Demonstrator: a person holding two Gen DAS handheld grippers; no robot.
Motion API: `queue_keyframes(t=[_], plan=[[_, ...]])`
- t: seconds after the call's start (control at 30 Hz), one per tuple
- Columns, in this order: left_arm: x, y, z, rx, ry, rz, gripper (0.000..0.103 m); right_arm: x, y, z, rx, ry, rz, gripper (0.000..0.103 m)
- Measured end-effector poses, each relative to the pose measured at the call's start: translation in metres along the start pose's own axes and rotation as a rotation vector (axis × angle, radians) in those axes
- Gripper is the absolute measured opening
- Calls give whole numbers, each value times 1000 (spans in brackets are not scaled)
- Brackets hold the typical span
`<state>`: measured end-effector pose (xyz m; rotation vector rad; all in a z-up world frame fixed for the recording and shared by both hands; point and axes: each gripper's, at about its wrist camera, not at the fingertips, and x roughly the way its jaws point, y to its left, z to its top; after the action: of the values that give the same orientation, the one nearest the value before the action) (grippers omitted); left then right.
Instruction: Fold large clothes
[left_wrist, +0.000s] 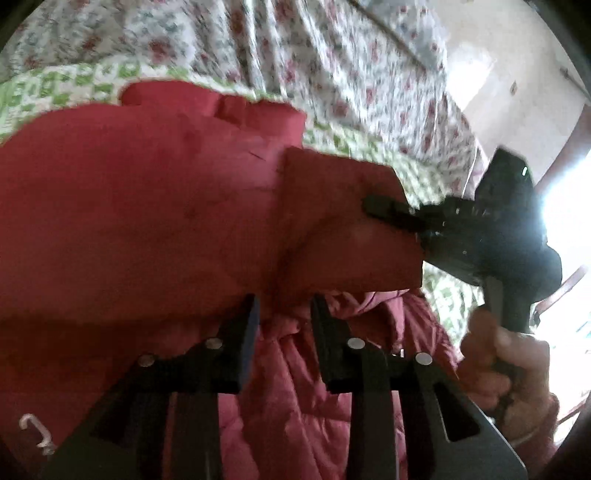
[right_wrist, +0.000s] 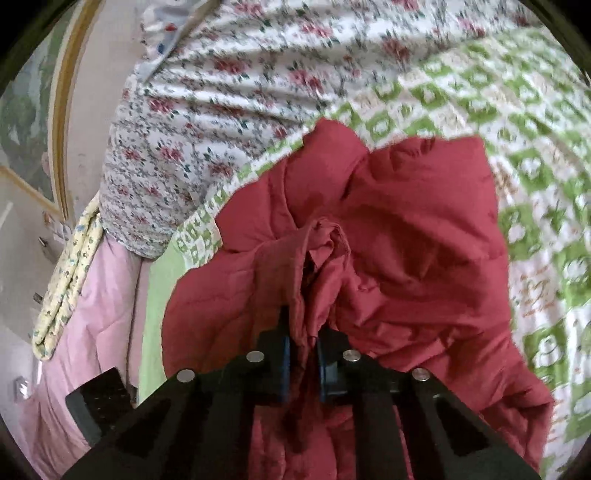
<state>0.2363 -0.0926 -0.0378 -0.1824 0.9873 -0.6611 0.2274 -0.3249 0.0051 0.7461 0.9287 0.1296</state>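
Red padded jacket (right_wrist: 406, 229) lies spread on the bed, over a green-and-white patterned quilt (right_wrist: 535, 192).

Right gripper (right_wrist: 303, 341): clenched on a gathered fold of the jacket's red fabric. In the right wrist view the bunched cloth passes between the two blue-padded fingers (right_wrist: 285, 354) and rises ahead of them in a creased ridge. The left wrist view shows the same gripper (left_wrist: 373, 206) from the side, its black tip set against a flat red panel of the jacket, with a person's hand (left_wrist: 506, 365) wrapped round its handle at the right edge.

Left gripper (left_wrist: 284, 310): jaws parted by a narrow gap. Its fingers (left_wrist: 247, 332) stand at the lower edge of the raised red panel, with pink quilted lining (left_wrist: 295, 387) of the jacket showing in the gap and below it. Whether the pads press on any cloth cannot be told; the view is blurred.

Surroundings: beyond the quilt lies a white floral bedcover with red flowers (right_wrist: 240, 92), bunched in folds toward the head of the bed. At the left bed edge in the right wrist view, a pink quilted layer (right_wrist: 99, 302) hangs down, with a pale yellow floral strip (right_wrist: 70, 266) draped over it. A gold-framed picture (right_wrist: 26, 122) is on the wall behind.
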Motion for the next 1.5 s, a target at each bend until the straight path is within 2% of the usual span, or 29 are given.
queue_keyframes(t=[0.1, 0.23, 0.33, 0.47, 0.5, 0.57, 0.63, 0.7, 0.73, 0.77, 0.8, 0.83, 0.93, 1.03, 1.1, 1.2, 1.3, 1.4, 1.5], plan=[[-33, 13, 10, -7, -70, 23, 26, -17, 0, 1, -33, -35, -31, 9], [-58, 42, 32, -41, -132, 113, 26, -28, -5, -4, -75, -42, -106, 8], [-51, 70, 42, -68, -112, 203, 26, -23, -18, -10, -77, -28, -157, 8], [-19, 101, 40, -80, -11, 221, 26, -12, -34, -14, -58, -17, -189, 10], [-12, 103, 37, -68, 3, 225, 26, -9, -35, -15, -59, -13, -196, 12], [-8, 102, 33, -56, 0, 247, 26, -9, -35, -16, -58, -16, -219, 23], [-7, 100, 31, -44, -2, 262, 26, -21, -25, -16, -81, -61, -268, 25], [-4, 97, 30, -32, 0, 279, 26, -40, -5, -17, -148, -151, -315, 26], [-3, 96, 29, -26, 0, 284, 26, -51, 11, -19, -201, -213, -339, 29], [-2, 95, 29, -23, 0, 290, 26, -54, 22, -20, -237, -234, -339, 35], [-1, 95, 30, -22, 1, 293, 26, -51, 37, -22, -296, -227, -327, 39], [-1, 95, 29, -20, 2, 296, 26, -40, 50, -23, -349, -189, -329, 48], [-1, 95, 30, -13, 6, 303, 26, -3, 59, -28, -415, -77, -341, 48], [-8, 93, 32, 9, 15, 298, 26, 35, 40, -34, -425, 22, -445, 48], [-19, 92, 33, 18, 5, 279, 26, 43, 23, -38, -429, 26, -478, 48], [-30, 96, 33, 22, -9, 293, 26, 40, 9, -38, -388, 14, -452, 48], [-15, 108, 32, 6, 52, 307, 26, 42, 12, -41, -401, 13, -466, 48], [-6, 111, 30, 10, 64, 316, 26, 35, 16, -43, -395, 1, -466, 49], [-5, 112, 27, 9, 61, 315, 26, 21, 25, -46, -398, -47, -450, 49]])
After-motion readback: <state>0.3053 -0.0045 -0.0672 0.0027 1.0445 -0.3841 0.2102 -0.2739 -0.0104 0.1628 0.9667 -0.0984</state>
